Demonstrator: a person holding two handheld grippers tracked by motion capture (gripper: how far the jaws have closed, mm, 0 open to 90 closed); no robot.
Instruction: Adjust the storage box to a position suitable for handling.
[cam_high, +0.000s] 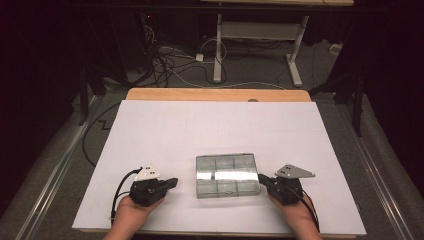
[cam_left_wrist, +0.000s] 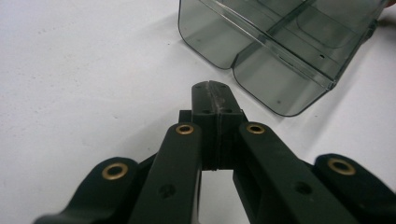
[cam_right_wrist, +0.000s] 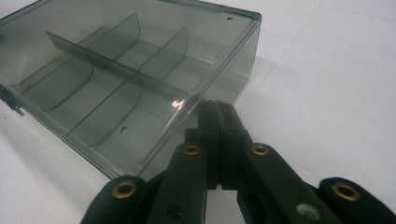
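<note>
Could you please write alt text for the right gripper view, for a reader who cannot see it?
A shut right hand-held gripper points its closed black jaws at the near edge of a clear smoky plastic organizer box. The box has inner dividers, seems empty, and lies on a white table surface.

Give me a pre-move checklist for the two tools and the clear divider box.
1. Left tool shut, nothing between its jaws: ok.
2. Right tool shut, nothing between its jaws: ok.
3. Right tool at the divider box edge: tip sits against or just beside the wall; contact cannot tell.
4. Left tool clear of the box: ok, bare white sheet lies between them.
5. Box compartments empty: ok as far as seen through the plastic.
6. Box lid latched: cannot tell.
</note>
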